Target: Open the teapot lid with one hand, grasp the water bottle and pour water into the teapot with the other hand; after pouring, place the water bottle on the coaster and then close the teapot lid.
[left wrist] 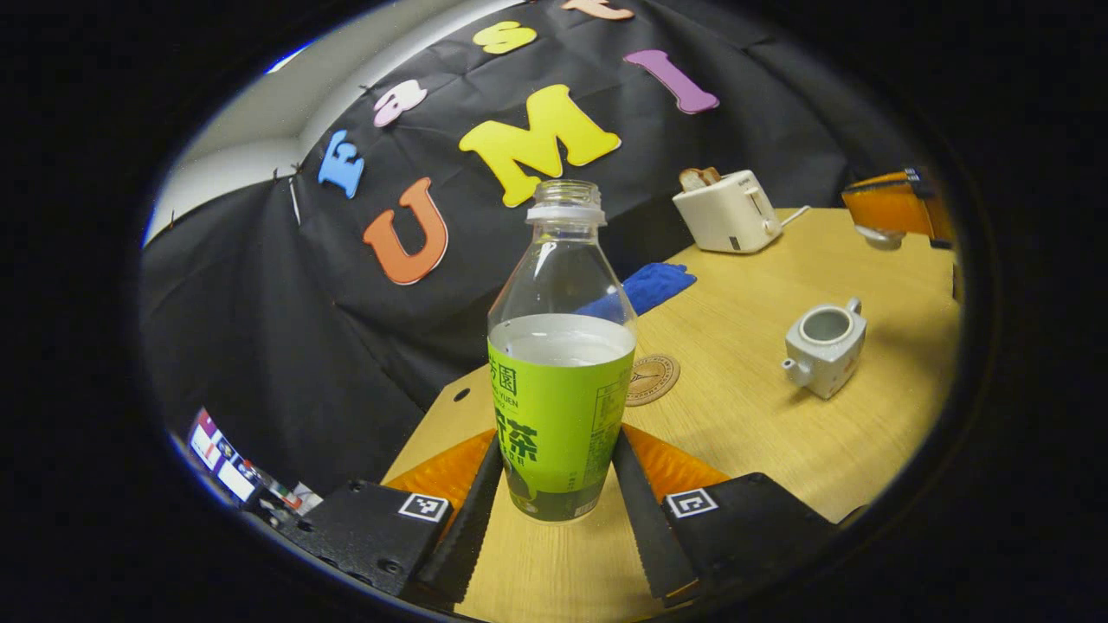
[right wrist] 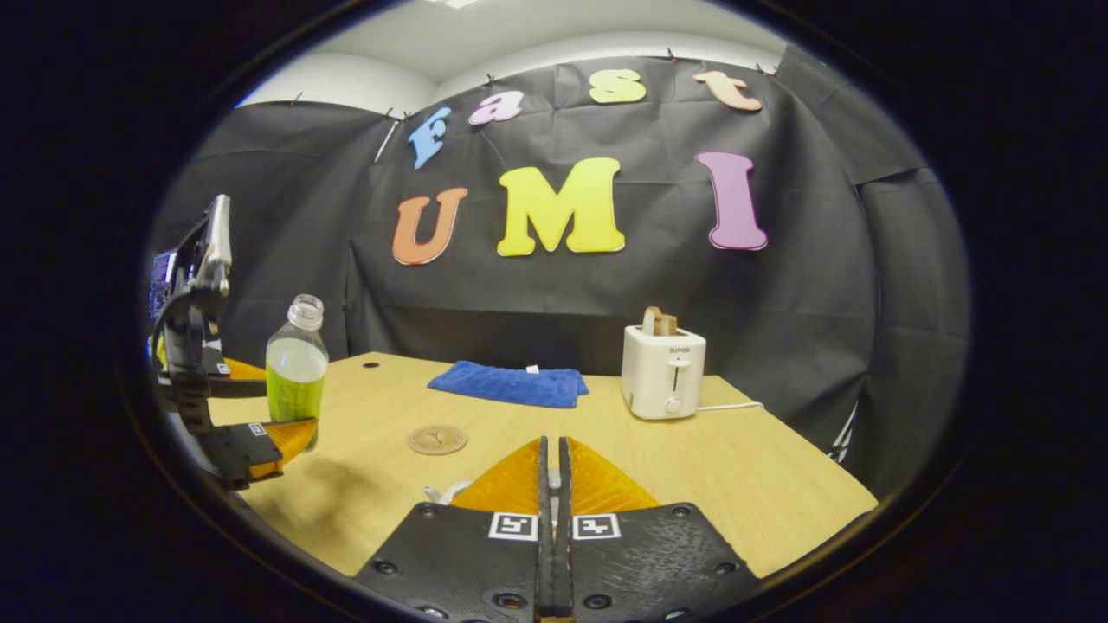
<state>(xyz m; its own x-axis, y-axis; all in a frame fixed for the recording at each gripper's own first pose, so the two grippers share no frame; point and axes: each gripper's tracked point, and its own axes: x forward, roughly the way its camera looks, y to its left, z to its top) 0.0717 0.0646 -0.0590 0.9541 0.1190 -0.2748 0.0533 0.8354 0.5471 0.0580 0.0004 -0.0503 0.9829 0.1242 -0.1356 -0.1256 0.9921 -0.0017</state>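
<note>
- Left hand-held gripper, left gripper view, lower centre: its two fingers flank the base of the water bottle and appear to touch the label on both sides; read as grasping the bottle, which stands on the table
- Water bottle: clear plastic, uncapped, roughly half full. Judged light but top-open, with thin walls likely to yield under a hard squeeze and a smooth, possibly slippery label sleeve. The labelled lower body, where the fingers sit, is the sound place to hold it
- Teapot, right of centre in the same view: pale, angular, lid already off, mouth open. Probably ceramic, so stiff and fragile. It stands well apart from the bottle
- Coaster: round, just behind and right of the bottle
- Right hand-held gripper, right gripper view, bottom centre: fingers clenched together; whether the lid sits between them cannot be told
- Writing: green label carries Chinese characters, including one for tea, and small Latin letters; the toaster reads SUPOR
- Blue cloth lies at the table's far edge
</note>
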